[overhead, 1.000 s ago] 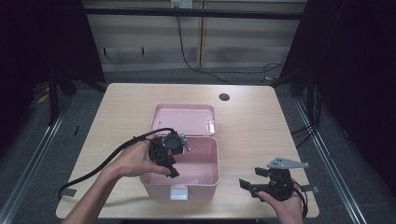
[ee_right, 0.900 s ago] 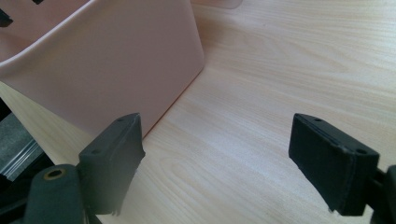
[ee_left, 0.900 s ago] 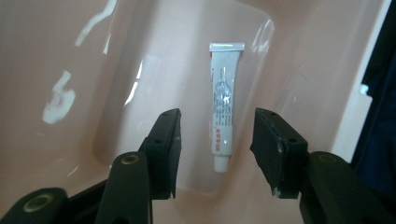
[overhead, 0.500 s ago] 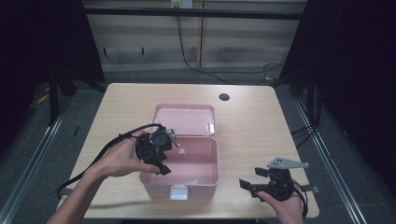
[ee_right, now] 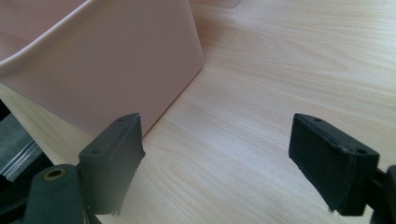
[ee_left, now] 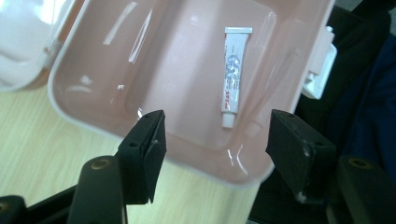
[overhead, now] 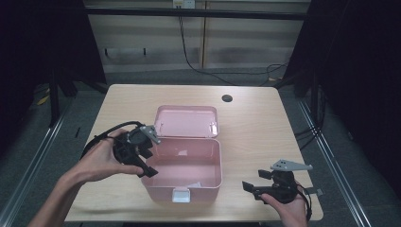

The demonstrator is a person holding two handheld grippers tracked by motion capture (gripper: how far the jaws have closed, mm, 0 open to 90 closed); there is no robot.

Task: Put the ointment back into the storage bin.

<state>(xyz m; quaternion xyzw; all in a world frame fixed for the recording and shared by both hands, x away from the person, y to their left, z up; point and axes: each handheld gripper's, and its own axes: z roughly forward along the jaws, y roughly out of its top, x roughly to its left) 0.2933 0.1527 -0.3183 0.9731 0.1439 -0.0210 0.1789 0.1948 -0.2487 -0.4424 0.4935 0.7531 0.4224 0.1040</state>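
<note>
high view: pink box [overhead: 189, 182] near the front edge of the wooden table [overhead: 255, 123], lid [overhead: 187, 121] thrown back flat behind it, white latch at the front wall; left gripper [overhead: 142, 161] held over the box's left rim, jaws spread and holding nothing; right gripper [overhead: 253, 186] low over the table to the right of the box, apart from it, jaws also spread and empty; small dark hole in the tabletop near the far edge. left gripper view: looking down into the open box [ee_left: 187, 70]; small white tube [ee_left: 232, 77] lying flat on the box floor toward the latch side, cap end nearest the camera, touching nothing else; jaws wide apart above the near rim, well short of the tube; red and grey print along the tube, too small and blurred to read, no brand made out. right gripper view: outer wall and corner of the box [ee_right: 102, 60] at left, bare wood grain between the spread jaws, nothing pinched. judged from this: box opened and tube resting inside, grippers both free; likely left, shutting the lid and snapping the latch.
</note>
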